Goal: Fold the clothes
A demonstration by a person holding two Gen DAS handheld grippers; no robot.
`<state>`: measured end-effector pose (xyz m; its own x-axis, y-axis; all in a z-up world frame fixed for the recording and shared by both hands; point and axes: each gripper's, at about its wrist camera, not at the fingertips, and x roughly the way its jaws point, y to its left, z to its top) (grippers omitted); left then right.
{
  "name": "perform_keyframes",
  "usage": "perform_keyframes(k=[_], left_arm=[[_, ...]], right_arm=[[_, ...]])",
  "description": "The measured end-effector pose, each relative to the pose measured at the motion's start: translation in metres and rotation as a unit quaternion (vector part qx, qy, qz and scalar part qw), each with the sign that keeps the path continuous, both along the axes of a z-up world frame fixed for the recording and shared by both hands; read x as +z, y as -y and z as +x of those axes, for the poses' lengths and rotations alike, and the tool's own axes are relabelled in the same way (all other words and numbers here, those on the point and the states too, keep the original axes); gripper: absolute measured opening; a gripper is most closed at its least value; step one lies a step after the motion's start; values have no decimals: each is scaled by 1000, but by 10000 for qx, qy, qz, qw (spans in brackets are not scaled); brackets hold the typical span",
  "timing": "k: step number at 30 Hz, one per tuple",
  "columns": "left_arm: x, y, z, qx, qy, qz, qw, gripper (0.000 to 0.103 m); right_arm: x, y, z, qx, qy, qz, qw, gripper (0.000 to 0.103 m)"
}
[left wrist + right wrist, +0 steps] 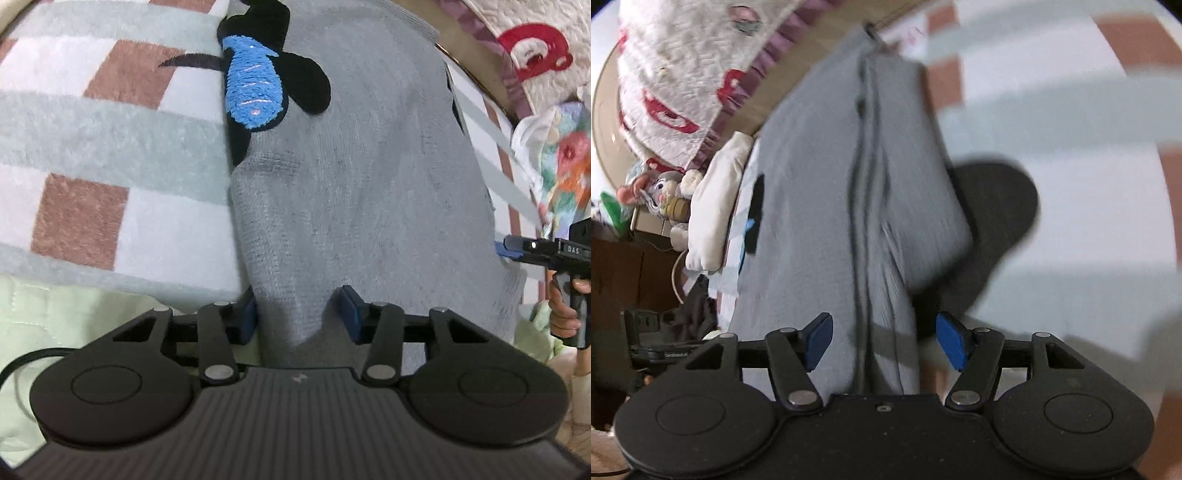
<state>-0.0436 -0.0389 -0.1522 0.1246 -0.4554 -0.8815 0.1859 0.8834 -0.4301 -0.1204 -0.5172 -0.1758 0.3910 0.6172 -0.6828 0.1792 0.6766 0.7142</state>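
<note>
Sweater point(362, 177) folded on blanket point(110, 155); left gripper point(299, 314) fingers half-open straddling hem, right gripper point(882, 341) fingers wide, empty — pinch both layers evenly next.

free: checked blanket point(110, 122) left | blocked: bedding pile point(554, 140) right

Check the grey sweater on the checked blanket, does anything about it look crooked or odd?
Yes. In the right wrist view the grey sweater is doubled over unevenly: its folded edges run in wavy, offset lines rather than lining up. No tears or stains show.
</note>
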Motion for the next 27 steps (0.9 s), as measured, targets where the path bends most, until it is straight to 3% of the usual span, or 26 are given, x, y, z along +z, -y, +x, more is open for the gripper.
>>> perform_keyframes(k=[3, 7, 9, 12, 16, 19, 21, 22, 24, 25, 26, 27], left_arm=[[6, 0, 3, 22, -39, 310, 9995, 46], [12, -3, 7, 85, -94, 575, 9983, 45], [10, -7, 6, 148, -274, 196, 9993, 45], [1, -18, 1, 368, -681, -593, 9952, 60], [-3, -33, -7, 741, -744, -945, 9900, 62], [-1, -29, -13, 576, -599, -927, 9922, 62], [-1, -27, -15, 495, -512, -939, 9930, 69], [-8, -29, -9, 656, -528, -1113, 9902, 80], [-16, -29, -1, 923, -527, -1314, 9856, 82], [-18, -28, 2, 1036, -513, -1359, 9840, 80], [-19, -26, 4, 1095, -471, -1381, 9832, 65], [-12, -19, 2, 821, -253, -1241, 9885, 50]], right_arm=[[-16, 1, -15, -55, -383, 656, 9971, 67], [-25, 0, -24, -138, -579, 1034, 9929, 68], [-30, 0, -28, -174, -674, 1215, 9902, 70], [-31, -4, -29, -45, -745, 1277, 9890, 73], [-36, -4, -34, -14, -931, 1531, 9838, 74], [-38, -7, -36, -79, -973, 1636, 9817, 75], [-38, -11, -37, -110, -967, 1677, 9810, 80], [-36, -17, -35, -116, -816, 1647, 9829, 83], [-33, -29, -32, -129, -512, 1585, 9860, 82], [-30, -35, -30, -129, -345, 1545, 9873, 70], [-22, -39, -32, -62, -27, 1425, 9898, 46], [-13, -43, -33, 4, 290, 1303, 9911, 36]])
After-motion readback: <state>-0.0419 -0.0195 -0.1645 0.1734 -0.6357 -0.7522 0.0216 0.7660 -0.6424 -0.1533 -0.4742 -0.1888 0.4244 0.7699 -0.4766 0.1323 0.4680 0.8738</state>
